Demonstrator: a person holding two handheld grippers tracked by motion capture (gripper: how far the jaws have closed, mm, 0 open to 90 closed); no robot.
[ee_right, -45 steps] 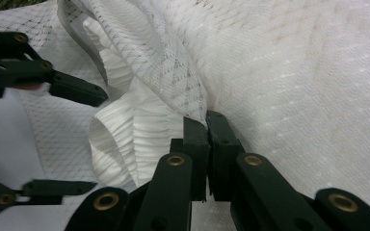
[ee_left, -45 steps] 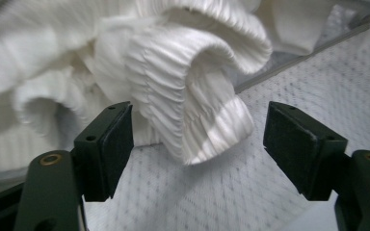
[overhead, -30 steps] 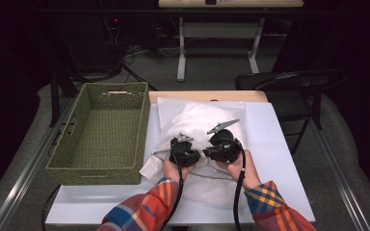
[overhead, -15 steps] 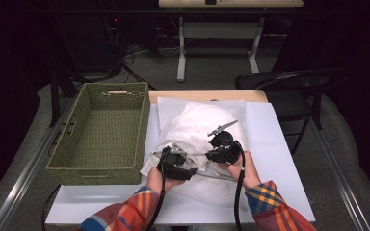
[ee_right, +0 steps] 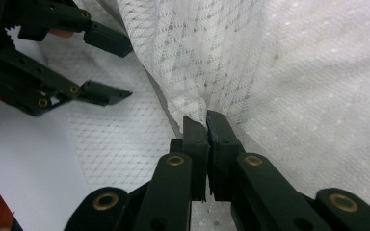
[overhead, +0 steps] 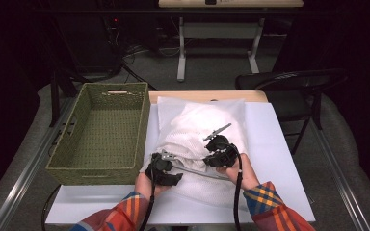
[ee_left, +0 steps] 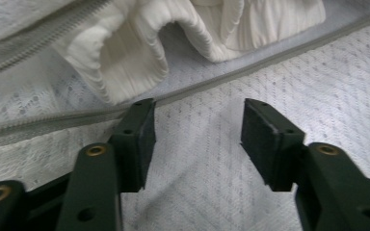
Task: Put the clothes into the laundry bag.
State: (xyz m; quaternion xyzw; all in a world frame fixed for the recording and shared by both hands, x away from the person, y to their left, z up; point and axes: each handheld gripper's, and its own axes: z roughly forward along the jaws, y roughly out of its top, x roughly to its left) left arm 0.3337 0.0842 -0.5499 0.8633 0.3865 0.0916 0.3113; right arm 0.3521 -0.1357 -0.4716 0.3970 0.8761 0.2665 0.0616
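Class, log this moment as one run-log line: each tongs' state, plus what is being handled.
left tongs: open over mesh bag, jaws just closing, nothing gripped | right tongs: shut on mesh bag edge | basket: beside bag

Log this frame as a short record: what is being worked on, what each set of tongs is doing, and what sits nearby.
item: white mesh laundry bag with zipper, white cloth inside
left tongs: open over the mesh, jaws just closing, nothing pinched
right tongs: shut on a fold of the bag
nearby: green woven basket left of the bag
surface: white table
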